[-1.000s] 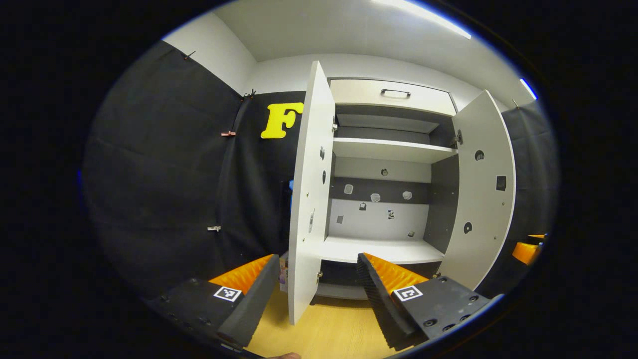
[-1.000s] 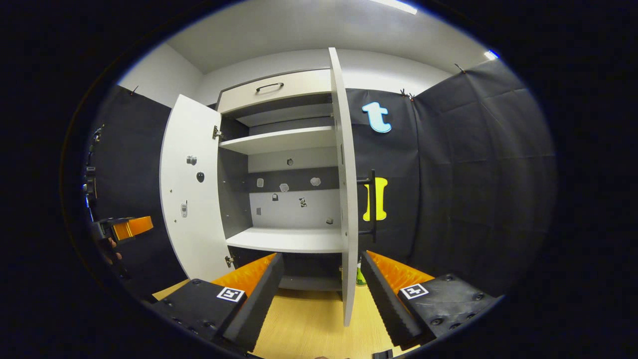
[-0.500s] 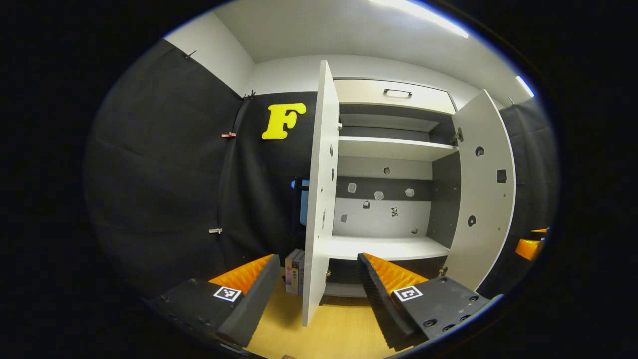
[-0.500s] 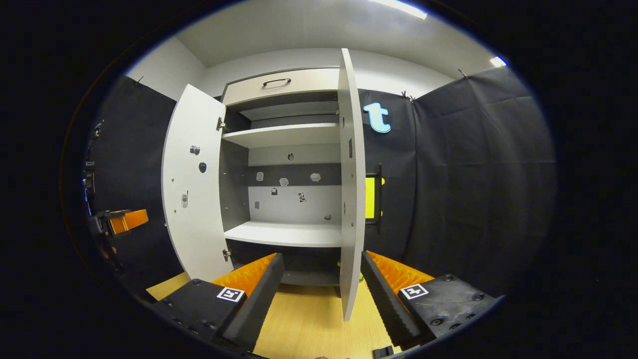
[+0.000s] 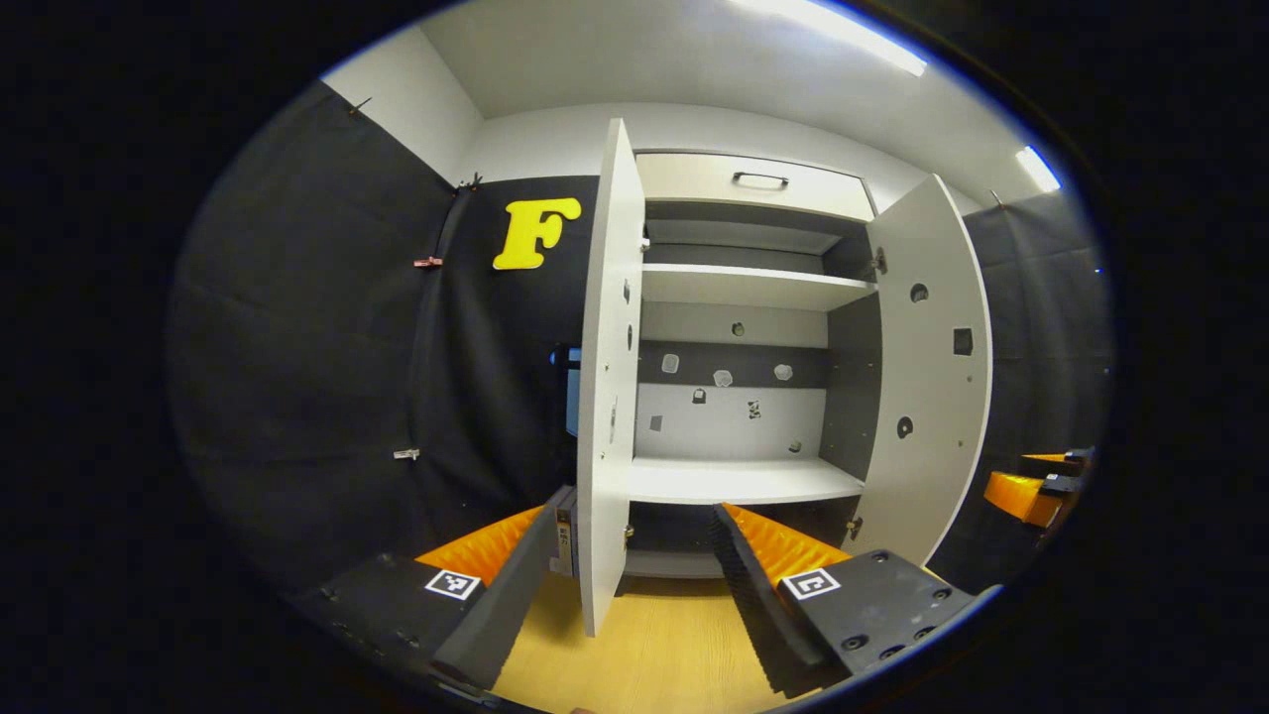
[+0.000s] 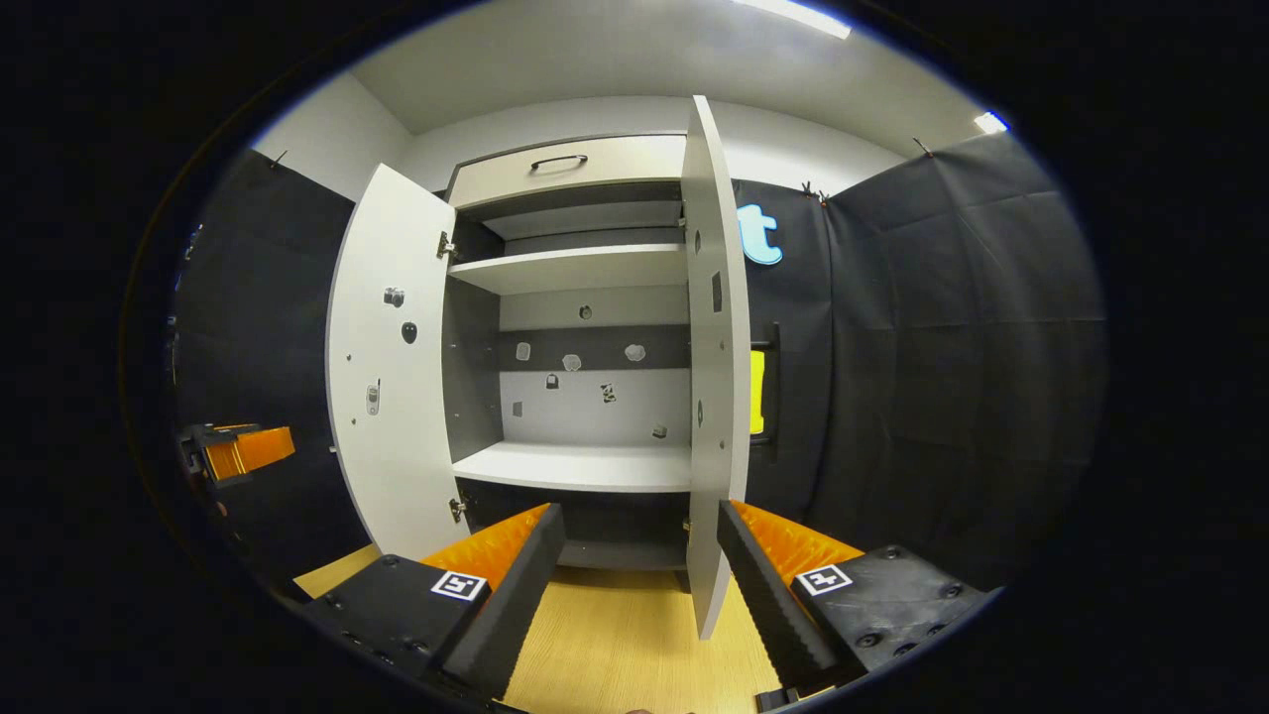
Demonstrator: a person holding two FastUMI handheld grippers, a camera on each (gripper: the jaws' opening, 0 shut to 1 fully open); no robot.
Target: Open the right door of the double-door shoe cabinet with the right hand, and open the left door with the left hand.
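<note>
The white shoe cabinet (image 5: 739, 481) stands with both doors swung wide. In the left gripper view its left door (image 5: 605, 387) is nearly edge-on straight ahead and the right door (image 5: 932, 367) stands out at the right. My left gripper (image 5: 625, 570) is open, short of the left door's bottom edge and apart from it. In the right gripper view the right door (image 6: 716, 367) is nearly edge-on, the left door (image 6: 387, 377) angled out. My right gripper (image 6: 639, 575) is open and holds nothing. The other gripper (image 6: 243, 448) shows far left there.
Inside are bare white shelves (image 6: 580, 466) and a grey back wall with small stickers. A drawer with a dark handle (image 5: 761, 179) tops the cabinet. Pale wooden floor (image 5: 654, 645) runs below. Books (image 5: 563, 521) stand behind the left door. Black cloth walls close both sides.
Both grippers have stayed open and drifted a little. The right door has swung slightly wider, now showing more of its inner face. The left door stays wide.
</note>
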